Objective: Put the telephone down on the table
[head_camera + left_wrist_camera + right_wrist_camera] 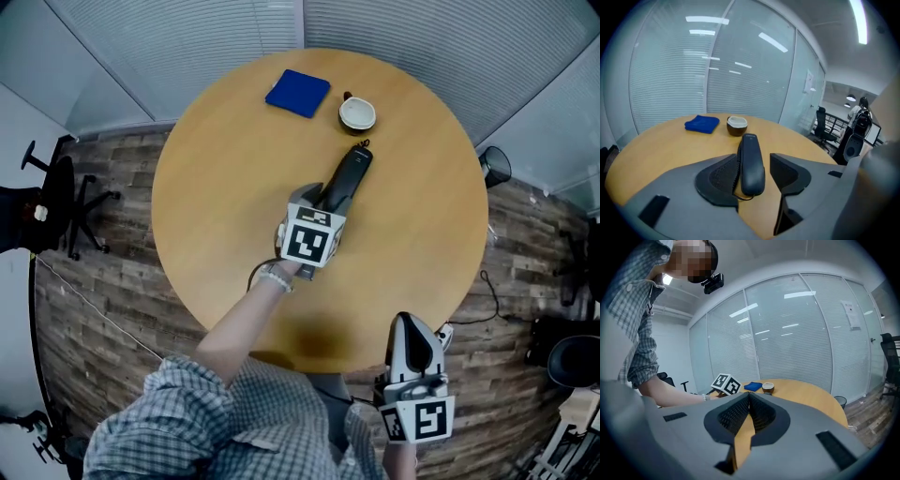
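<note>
A dark telephone handset lies flat on the round wooden table, its far end pointing toward the cup. My left gripper straddles its near end. In the left gripper view the handset rests between the jaws, close against the left pad, with bare table showing between it and the right pad. The jaws stand apart and do not press on it. My right gripper hangs at the table's near edge, its jaws together with nothing between them.
A folded blue cloth and a brown cup with a white inside sit at the far side of the table. Glass walls with blinds stand behind. A black office chair is at the left, a dark bin at the right.
</note>
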{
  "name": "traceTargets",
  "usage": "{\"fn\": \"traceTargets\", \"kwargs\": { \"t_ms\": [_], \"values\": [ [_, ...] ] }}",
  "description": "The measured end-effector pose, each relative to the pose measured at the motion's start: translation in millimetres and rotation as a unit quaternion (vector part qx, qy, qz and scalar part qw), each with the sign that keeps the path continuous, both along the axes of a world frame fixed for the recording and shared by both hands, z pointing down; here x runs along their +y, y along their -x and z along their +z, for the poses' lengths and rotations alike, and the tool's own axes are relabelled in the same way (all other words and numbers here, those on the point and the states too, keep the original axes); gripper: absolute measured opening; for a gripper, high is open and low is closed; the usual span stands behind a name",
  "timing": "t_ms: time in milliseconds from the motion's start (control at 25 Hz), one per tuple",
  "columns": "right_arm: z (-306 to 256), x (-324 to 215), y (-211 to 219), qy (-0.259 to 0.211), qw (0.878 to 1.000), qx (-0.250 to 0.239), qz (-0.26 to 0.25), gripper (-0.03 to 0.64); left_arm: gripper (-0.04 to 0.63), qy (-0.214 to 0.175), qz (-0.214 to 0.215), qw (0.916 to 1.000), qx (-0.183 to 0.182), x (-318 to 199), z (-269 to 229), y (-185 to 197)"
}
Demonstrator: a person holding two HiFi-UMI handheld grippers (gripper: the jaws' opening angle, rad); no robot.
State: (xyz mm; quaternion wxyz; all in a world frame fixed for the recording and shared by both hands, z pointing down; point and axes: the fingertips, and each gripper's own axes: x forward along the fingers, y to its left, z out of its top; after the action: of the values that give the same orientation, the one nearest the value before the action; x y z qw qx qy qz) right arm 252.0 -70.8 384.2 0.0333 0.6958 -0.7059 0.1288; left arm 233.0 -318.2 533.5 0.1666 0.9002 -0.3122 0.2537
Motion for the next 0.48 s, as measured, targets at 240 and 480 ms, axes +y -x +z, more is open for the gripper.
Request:
{"fn": "traceTargets", "kwargs": {
  "t_ms": [240, 480],
  "values": [
    [-13, -12, 16, -0.018, 1.000, 0.013, -0.022, 0.011, 0.053, -0.055, -0.038, 0.9953, 0.070, 8, -68, 48],
    [-24, -24, 33, -0.033, 0.998, 0.018, -0.041, 0.011, 0.008, -0.086, -0.015, 0.9918, 0.094, 38, -113, 79]
  ]
}}
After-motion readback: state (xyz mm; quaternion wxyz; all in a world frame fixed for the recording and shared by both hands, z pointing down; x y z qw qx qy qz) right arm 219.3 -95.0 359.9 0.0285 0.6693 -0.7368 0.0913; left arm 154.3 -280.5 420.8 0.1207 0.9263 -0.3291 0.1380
